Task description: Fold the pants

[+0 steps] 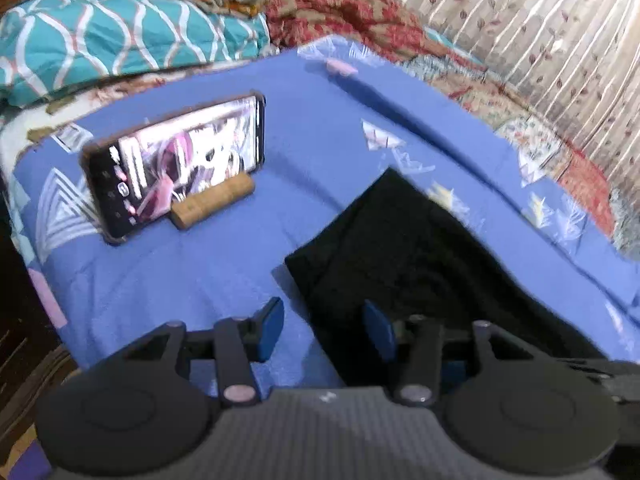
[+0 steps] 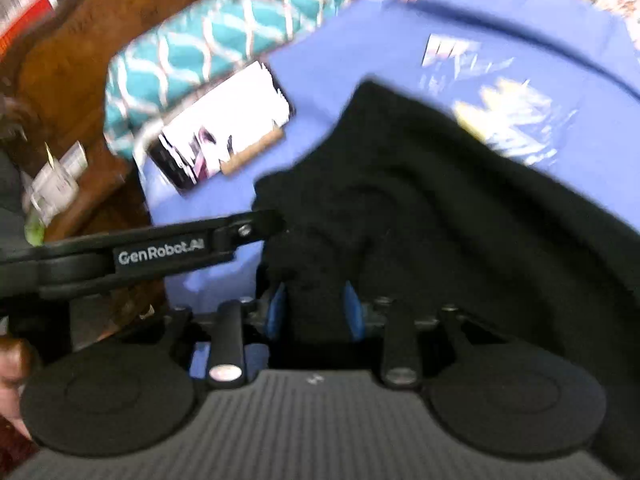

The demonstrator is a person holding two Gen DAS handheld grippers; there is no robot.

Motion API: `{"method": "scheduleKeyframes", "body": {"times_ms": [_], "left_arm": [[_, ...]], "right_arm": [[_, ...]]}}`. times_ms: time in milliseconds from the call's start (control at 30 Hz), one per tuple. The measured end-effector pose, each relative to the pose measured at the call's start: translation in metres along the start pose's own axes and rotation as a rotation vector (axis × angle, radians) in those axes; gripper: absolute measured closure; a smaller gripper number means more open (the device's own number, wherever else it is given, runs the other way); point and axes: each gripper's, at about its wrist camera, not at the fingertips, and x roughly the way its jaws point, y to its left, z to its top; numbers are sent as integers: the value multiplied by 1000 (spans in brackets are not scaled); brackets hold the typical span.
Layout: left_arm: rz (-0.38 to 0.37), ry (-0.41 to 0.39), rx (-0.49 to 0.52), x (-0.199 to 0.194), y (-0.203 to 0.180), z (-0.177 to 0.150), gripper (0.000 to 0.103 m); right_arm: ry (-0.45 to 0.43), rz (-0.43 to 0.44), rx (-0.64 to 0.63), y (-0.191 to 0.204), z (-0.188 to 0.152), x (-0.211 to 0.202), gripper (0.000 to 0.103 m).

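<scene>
Pants [image 1: 432,264], black, on blue sheet [image 1: 224,272] over the bed, right of the phone [image 1: 176,164] propped on a wooden block [image 1: 214,202]. Soft, limp, light fabric, prob. knit; will sag and drag, no stiffness, not fragile, not slippery on the sheet. Looks already doubled over into a wedge. Best hold: pinch an edge or corner thru all layers, not the middle, else only the top layer lifts.

Long axis runs near-right to far-left in left wrist view; squared end points far, toward the bedding pile [image 1: 328,4]. Near end hidden under the claws.

Left gripper [image 1: 324,330]: jaws part open, nothing pinched; left pad over sheet, right pad over cloth edge. Right gripper [image 2: 314,312]: jaws narrow, black cloth bunched between pads, looks clamped, blurry tho.
</scene>
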Motion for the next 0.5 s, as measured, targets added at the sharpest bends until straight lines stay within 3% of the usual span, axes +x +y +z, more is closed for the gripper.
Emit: {"method": "scheduleKeyframes", "body": {"times_ms": [200,400,500], "left_arm": [[-52,-62,66,-36,-28,-5,58],[-127,29,241,-20,-93,-39,58],[-122,60,334,-7,-120,-57,57]], "right_arm": [[-119,-92,48,-33,-41,-72,59],[-172,-230,244,-89,-110,-131,59],[-166,-323,360,-115,-148,-151,60]]}}
